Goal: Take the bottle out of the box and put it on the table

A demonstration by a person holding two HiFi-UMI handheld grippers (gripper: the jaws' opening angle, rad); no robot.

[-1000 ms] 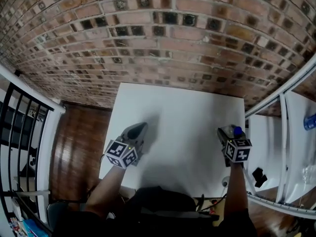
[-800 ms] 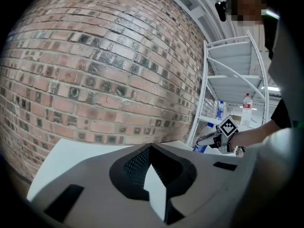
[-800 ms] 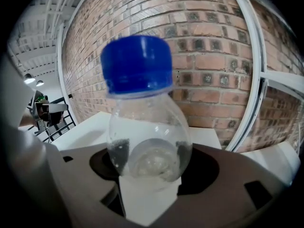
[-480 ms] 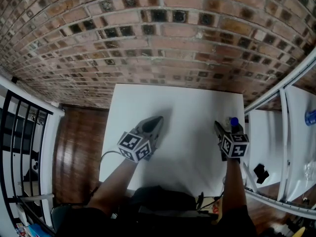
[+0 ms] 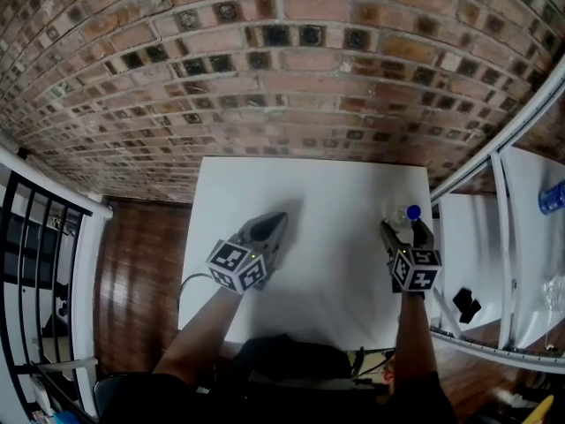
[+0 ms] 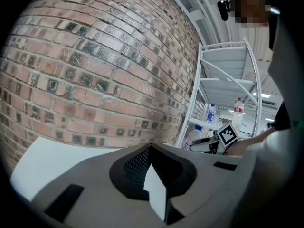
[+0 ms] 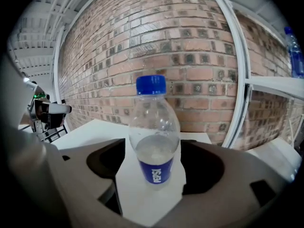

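A clear bottle (image 5: 410, 215) with a blue cap and a blue label stands upright on the white table (image 5: 327, 193) near its right edge. My right gripper (image 5: 405, 229) is open around it. In the right gripper view the bottle (image 7: 154, 146) stands between the jaws with a gap on each side, and the jaws have just been opening. My left gripper (image 5: 277, 221) is shut and holds nothing, hovering over the table's left half. In the left gripper view its tips (image 6: 152, 148) meet, with the bottle (image 6: 195, 135) far off to the right. No box is in view.
A brick wall (image 5: 265, 60) backs the table. White metal shelving (image 5: 494, 166) stands close on the right and carries other bottles (image 5: 552, 197). A black railing (image 5: 35, 237) and wooden floor (image 5: 132, 263) lie to the left.
My left gripper has moved forward and right over the table. The right gripper's jaws have spread wider around the standing bottle, which has stayed put.
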